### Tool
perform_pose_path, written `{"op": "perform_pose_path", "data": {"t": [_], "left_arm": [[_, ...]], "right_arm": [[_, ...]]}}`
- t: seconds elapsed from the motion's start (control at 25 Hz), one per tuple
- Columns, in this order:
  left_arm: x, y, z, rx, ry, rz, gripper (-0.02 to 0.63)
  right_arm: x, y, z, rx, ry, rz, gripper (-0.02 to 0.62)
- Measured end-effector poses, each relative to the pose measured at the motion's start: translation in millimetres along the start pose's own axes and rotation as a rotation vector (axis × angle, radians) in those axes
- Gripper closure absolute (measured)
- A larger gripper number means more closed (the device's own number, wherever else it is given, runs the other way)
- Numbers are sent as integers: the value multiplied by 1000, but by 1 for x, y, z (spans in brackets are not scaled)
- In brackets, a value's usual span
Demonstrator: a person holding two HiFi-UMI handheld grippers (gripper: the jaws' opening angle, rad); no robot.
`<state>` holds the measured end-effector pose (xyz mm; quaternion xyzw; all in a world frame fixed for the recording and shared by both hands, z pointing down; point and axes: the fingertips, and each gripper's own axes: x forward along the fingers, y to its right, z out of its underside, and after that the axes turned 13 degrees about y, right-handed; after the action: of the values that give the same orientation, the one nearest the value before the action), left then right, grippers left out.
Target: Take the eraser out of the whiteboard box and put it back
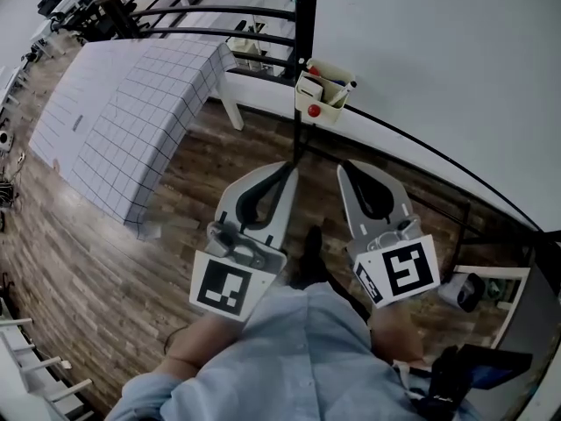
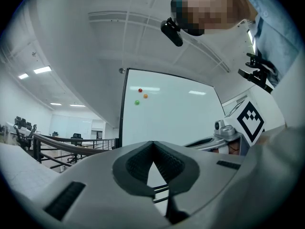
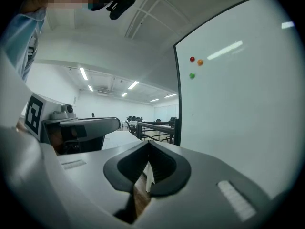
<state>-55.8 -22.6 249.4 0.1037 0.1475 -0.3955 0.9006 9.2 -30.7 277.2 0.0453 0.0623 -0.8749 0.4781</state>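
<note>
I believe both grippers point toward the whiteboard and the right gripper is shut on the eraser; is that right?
Not quite. The left gripper and the right gripper do point toward the whiteboard, but the right one is shut on nothing: the right gripper view shows its jaws together with no eraser between them.

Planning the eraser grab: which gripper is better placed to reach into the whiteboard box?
Probably right. The right gripper and left gripper are both shut, empty and aimed at the whiteboard box, but the dark post stands before the left one.
</note>
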Motion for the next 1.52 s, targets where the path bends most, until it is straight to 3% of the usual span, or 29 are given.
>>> {"op": "perform_pose_path", "data": {"t": [0.56,0.8,1.16,1.32,1.52], "left_arm": [[99,-63,34,43,-23,-66,607],[117,-87,48,31,-25,-78,607],[142,-123,74,-43,-34,-2,607],[149,-139,88,-73,-51,21,607],[155,-150,107,-115,-79,40,607]], "right_arm": [[97,73,32,11,-54,-118,589],[122,88,43,11,-86,-117,583],[158,94,76,-34,-194,-94,560],[171,95,100,-46,-272,-94,487],[179,97,127,-80,-375,-71,460]]}}
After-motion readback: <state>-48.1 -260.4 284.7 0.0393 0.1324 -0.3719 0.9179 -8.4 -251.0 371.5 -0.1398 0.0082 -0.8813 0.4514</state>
